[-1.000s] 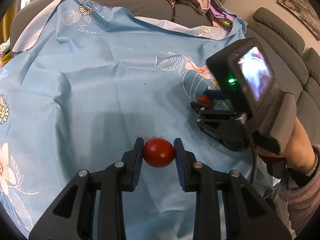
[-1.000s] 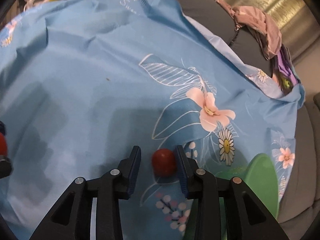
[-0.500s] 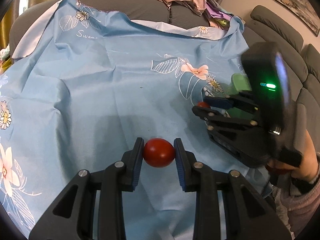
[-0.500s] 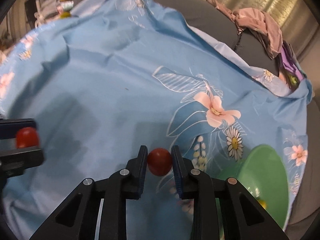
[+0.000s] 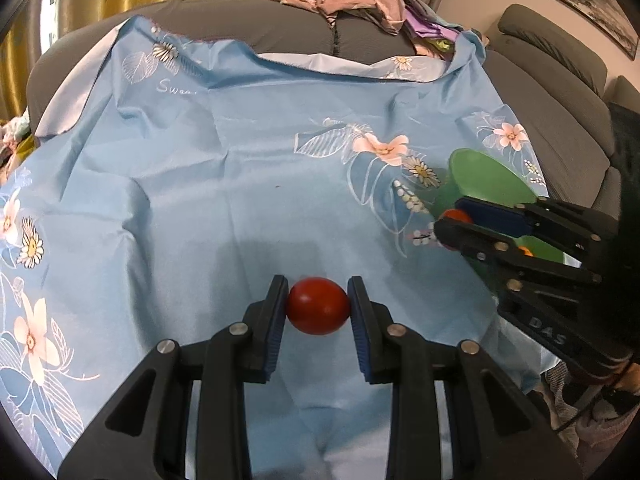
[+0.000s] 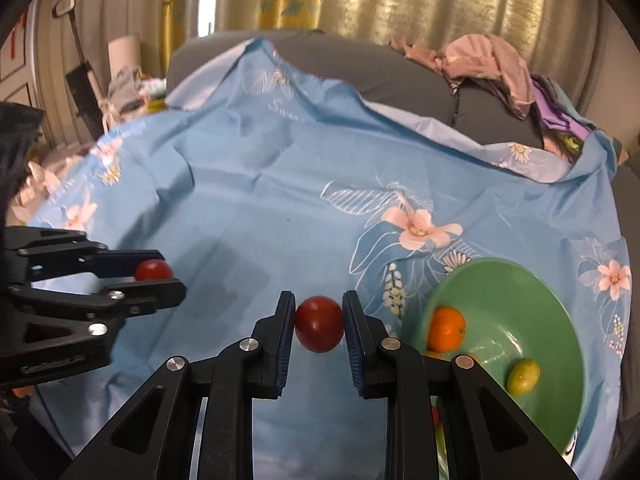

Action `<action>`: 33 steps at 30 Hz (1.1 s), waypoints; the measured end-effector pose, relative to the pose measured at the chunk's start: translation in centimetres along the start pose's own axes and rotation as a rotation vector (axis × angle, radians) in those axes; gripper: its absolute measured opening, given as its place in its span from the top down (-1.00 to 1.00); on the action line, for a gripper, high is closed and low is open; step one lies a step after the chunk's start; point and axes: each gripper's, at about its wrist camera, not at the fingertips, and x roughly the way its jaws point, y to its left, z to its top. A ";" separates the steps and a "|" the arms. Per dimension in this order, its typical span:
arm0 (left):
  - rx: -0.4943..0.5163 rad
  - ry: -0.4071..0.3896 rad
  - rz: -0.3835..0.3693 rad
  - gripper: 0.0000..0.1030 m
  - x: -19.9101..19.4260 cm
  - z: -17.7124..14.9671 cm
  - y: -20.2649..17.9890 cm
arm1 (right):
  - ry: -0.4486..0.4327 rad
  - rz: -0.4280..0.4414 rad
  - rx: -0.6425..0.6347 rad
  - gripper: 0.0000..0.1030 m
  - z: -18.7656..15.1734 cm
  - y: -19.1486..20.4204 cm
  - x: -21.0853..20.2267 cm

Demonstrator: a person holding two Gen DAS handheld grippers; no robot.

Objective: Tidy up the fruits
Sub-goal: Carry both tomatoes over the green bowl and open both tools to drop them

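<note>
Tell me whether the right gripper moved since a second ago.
Yes. The right gripper, shut on a tomato, lifted off the cloth toward the green bowl.

Two red tomatoes [image 6: 319, 323] [image 6: 151, 270], one in each gripper. One green bowl [image 6: 560, 320] at the right holds one orange [image 6: 446, 329] and one lime [image 6: 523, 377].

Two red tomatoes [image 5: 318, 306] [image 6: 319, 323] held aloft; orange [image 6: 447, 329] and lime [image 6: 523, 377] lie in green bowl [image 6: 560, 320].

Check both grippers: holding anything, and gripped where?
Left gripper: small red oval fruit, pinched at its two long ends. Right gripper: small red round fruit, pinched across its sides.
</note>
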 end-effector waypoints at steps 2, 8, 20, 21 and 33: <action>0.019 -0.005 -0.005 0.41 -0.1 0.5 -1.0 | -0.027 0.006 0.028 0.49 -0.3 -0.7 -1.1; 0.121 -0.038 -0.057 0.41 -0.1 3.2 -6.3 | -0.097 -0.025 0.143 0.49 -1.4 -5.3 -4.7; 0.298 0.023 -0.125 0.41 6.0 7.0 -16.6 | -0.063 -0.113 0.316 0.49 -5.2 -13.6 -5.9; 0.300 0.037 -0.119 0.42 6.6 7.1 -16.9 | -0.056 -0.112 0.327 0.49 -5.5 -14.1 -5.8; 0.254 0.082 -0.022 -0.99 6.2 8.5 -17.4 | -0.007 -0.142 0.418 0.43 -6.3 -16.5 -6.4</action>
